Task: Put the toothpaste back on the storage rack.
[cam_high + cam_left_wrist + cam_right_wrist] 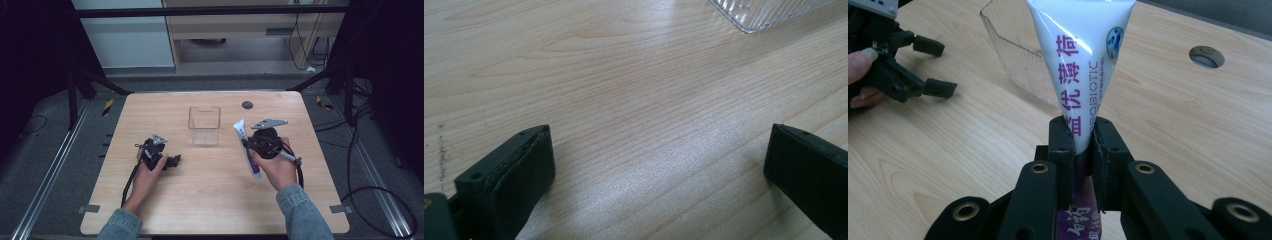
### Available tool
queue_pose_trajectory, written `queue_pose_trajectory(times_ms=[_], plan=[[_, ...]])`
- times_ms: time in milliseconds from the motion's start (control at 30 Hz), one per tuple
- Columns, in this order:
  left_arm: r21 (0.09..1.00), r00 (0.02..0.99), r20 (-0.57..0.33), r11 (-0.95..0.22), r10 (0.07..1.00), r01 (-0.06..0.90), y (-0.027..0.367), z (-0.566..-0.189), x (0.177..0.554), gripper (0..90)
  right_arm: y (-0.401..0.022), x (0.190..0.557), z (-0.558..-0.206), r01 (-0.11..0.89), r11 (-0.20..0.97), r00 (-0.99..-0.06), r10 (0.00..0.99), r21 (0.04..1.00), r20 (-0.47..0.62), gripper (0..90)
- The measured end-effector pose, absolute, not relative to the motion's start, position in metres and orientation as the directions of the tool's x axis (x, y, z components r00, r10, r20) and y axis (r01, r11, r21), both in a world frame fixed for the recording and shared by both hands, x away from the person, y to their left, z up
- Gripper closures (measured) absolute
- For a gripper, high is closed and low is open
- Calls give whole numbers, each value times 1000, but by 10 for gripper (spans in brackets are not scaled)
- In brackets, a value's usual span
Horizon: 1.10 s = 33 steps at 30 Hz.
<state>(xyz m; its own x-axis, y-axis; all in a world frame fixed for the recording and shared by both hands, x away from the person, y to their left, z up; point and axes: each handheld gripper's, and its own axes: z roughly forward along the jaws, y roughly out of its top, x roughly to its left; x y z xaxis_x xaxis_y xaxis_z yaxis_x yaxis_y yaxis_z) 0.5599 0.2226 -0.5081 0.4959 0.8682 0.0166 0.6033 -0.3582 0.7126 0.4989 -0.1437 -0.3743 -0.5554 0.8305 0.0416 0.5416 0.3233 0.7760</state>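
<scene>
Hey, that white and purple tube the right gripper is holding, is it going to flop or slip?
The tube looks soft: the right gripper pinches it thin, so it may bend. Its glossy skin could slip. Its flat crimped end makes rolling unlikely.

We see a white squeezable plastic tube with purple lettering (1080, 65), pinched across its middle, flat crimped end raised away from us, lifted clear of the desk (210, 200) just right of a clear, empty plastic tub (204, 126).

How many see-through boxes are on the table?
1. The clear plastic container stands near the middle of the wooden table, between the left gripper and the right gripper, which holds a toothpaste tube. Nothing seems hidden.
</scene>
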Motion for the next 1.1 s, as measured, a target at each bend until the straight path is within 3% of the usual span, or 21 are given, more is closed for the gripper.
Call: queue_pose_trajectory(times_ms=[1100], plan=[[712, 498, 18, -361, 867, 602, 223, -508, 560, 0, -118, 517, -363, 480, 239, -535, 842, 844, 66, 806]])
